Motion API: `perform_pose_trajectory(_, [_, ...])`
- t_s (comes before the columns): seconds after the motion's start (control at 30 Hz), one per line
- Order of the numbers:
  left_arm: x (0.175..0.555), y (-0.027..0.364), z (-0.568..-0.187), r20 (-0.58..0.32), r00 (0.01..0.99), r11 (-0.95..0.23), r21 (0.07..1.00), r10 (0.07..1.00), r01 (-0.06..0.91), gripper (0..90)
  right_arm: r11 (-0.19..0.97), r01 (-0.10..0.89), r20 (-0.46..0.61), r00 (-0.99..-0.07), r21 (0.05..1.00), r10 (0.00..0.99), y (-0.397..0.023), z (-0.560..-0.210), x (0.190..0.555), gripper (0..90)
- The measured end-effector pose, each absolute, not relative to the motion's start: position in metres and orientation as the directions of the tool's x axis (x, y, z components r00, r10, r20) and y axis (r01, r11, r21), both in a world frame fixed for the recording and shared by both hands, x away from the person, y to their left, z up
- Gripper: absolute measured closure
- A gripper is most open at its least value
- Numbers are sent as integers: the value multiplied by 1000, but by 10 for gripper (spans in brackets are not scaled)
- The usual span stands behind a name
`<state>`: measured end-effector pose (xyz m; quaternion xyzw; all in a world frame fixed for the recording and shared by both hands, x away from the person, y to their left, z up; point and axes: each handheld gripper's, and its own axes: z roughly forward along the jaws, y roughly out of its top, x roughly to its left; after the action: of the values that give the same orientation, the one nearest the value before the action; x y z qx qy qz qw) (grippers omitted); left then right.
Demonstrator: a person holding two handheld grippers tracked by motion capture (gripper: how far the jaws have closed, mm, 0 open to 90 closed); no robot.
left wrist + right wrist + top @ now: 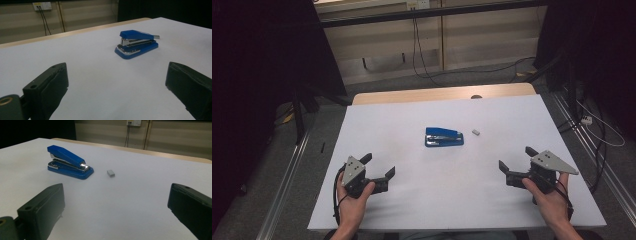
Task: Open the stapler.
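Left gripper (pixel 379 166): jaws spread wide, nothing between them but bare table surface; it sits low over the near left part of the white table (pixel 422 200), held in the person's left hand (pixel 354 200); its jaws point toward the table's middle. Right gripper (pixel 517 160): jaws likewise spread wide and empty; it sits over the near right part of the table, held in the person's right hand (pixel 552 200); its jaws also point inward.

Blue stapler (pixel 444 136): lies closed and flat on its base at the table's middle, well apart from both grippers and roughly between them, farther from the person; in the left gripper view it stands ahead of the jaws, right of centre (pixel 136 44); in the right gripper view, ahead and to the left (pixel 68 162).

Small grey block (pixel 476 132): lies just beside the stapler, on the right-gripper side, not touching it (pixel 110 173).
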<state>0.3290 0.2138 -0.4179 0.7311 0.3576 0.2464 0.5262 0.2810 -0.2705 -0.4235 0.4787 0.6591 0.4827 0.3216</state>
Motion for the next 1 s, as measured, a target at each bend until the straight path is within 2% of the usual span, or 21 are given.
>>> perform_pose_trajectory(0.77, [330, 208, -419, -6, 641, -231, 930, 768, 286, 46, 130, 351, 20, -392, 927, 920, -259, -428, 289, 17])
perform_pose_trajectory(0.93, [333, 206, -419, -9, 637, -238, 923, 771, 303, 54, 101, 392, 62, -382, 915, 922, -257, -429, 293, 33])
perform_pose_trajectory(1.0, [337, 204, -420, -7, 636, -242, 922, 772, 303, 54, 114, 370, 41, -386, 922, 922, -255, -429, 295, 33])
